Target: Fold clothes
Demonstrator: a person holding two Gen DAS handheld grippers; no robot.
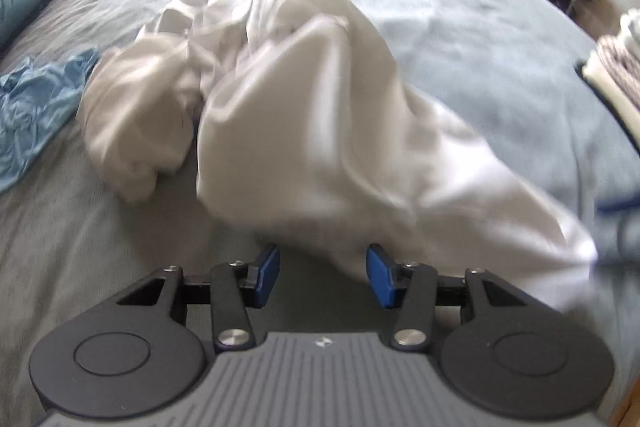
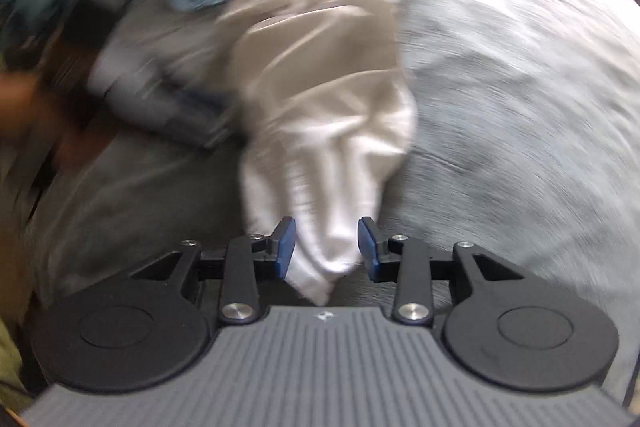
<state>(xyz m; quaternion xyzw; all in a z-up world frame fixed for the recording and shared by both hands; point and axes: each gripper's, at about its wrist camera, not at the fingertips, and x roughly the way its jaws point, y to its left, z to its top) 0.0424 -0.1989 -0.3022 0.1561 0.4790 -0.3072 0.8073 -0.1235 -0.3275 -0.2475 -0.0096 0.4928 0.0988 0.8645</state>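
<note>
Both jaws gape: left hand-held gripper (image 1: 323, 275) beside white garment (image 1: 296, 115); right hand-held gripper (image 2: 327, 247) straddles its edge.

Both tools match: the left gripper (image 1: 322, 275) and right gripper (image 2: 326, 247) have blue pads on black linkage arms, silver screws, round black discs and a ribbed grey body.

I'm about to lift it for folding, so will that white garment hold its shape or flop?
Likely floppy: the white garment lies in soft, bunched creases on the bed. Probably light, since thin folds drape between the right gripper's open jaws. It may sag.
</note>
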